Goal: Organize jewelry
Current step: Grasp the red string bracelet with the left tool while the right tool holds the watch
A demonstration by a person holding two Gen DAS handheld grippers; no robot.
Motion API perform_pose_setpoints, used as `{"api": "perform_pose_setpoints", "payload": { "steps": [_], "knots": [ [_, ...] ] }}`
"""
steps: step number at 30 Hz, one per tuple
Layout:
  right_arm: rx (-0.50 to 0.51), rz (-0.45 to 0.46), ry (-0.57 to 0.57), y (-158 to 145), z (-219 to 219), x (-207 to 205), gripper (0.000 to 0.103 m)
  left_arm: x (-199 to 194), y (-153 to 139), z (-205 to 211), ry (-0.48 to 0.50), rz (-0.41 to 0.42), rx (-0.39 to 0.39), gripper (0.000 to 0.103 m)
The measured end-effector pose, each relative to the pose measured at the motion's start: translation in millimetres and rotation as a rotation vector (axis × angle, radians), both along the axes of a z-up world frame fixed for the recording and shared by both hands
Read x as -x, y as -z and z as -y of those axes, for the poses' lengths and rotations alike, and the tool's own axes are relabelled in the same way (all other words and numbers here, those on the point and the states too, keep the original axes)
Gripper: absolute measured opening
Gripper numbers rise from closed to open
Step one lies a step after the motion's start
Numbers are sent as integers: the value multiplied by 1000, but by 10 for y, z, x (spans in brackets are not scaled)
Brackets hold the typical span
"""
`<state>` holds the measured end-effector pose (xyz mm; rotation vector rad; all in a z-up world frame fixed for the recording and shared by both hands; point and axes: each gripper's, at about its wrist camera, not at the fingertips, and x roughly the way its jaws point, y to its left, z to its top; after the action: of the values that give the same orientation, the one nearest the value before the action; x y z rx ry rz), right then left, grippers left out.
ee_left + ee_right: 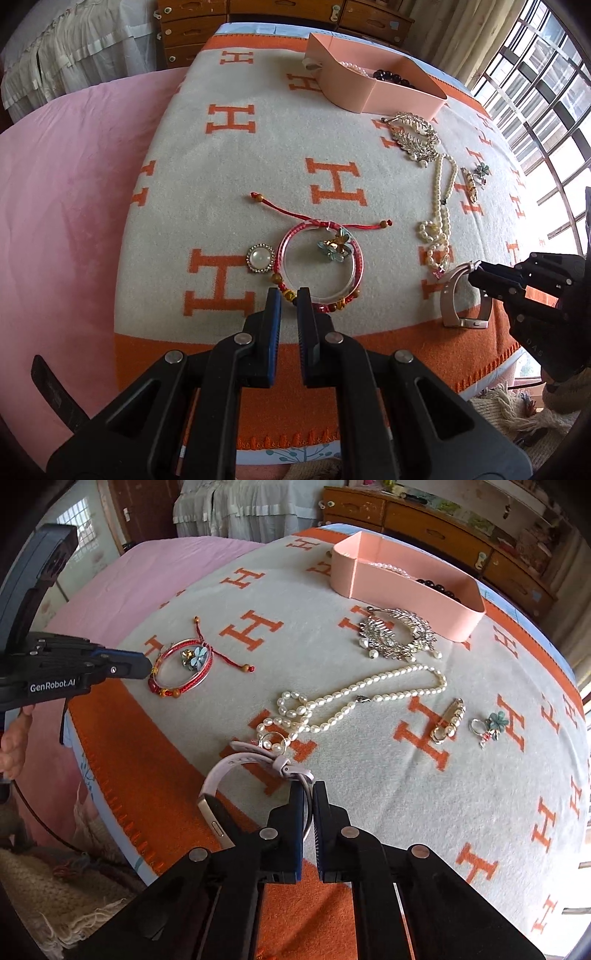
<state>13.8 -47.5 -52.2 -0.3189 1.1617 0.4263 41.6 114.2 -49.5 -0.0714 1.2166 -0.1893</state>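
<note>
My left gripper [289, 295] is shut on the near rim of the red beaded bracelet [320, 266], which lies with a clear bangle on the blanket; it also shows in the right wrist view [183, 672]. My right gripper [309, 788] is shut on the strap of a pale pink watch [236, 775], seen in the left wrist view [463, 299] at the blanket's orange border. A pearl necklace [369, 698] lies just beyond the watch. The pink box [406, 587] at the far side holds pearls and dark beads.
A rhinestone hair comb [397, 635], a gold pearl clip [448, 722] and a flower ring [489, 725] lie on the H-patterned blanket [424, 794]. A round white brooch [260, 257] sits left of the bracelet. Wooden drawers [192, 26] stand behind; a window is on the right.
</note>
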Motion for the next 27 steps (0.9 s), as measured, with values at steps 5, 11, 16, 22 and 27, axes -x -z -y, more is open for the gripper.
{"api": "perform_pose_setpoints", "payload": {
  "steps": [5, 11, 16, 22, 27],
  "knots": [
    [-74, 29, 96, -40, 140, 115, 5, -120, 25, -17, -18, -25, 11, 6],
    [-104, 36, 115, 43, 161, 234, 5, -249, 102, -88, -56, -94, 75, 20],
    [-114, 52, 108, 58, 150, 251, 5, -356, 124, -68, -60, -110, 74, 20],
    [-147, 55, 107, 54, 183, 246, 5, -553, 123, 59, -25, -114, -2, 20],
    [-157, 61, 103, 54, 193, 256, 6, -607, 125, 253, 52, -101, -112, 20]
  ]
}}
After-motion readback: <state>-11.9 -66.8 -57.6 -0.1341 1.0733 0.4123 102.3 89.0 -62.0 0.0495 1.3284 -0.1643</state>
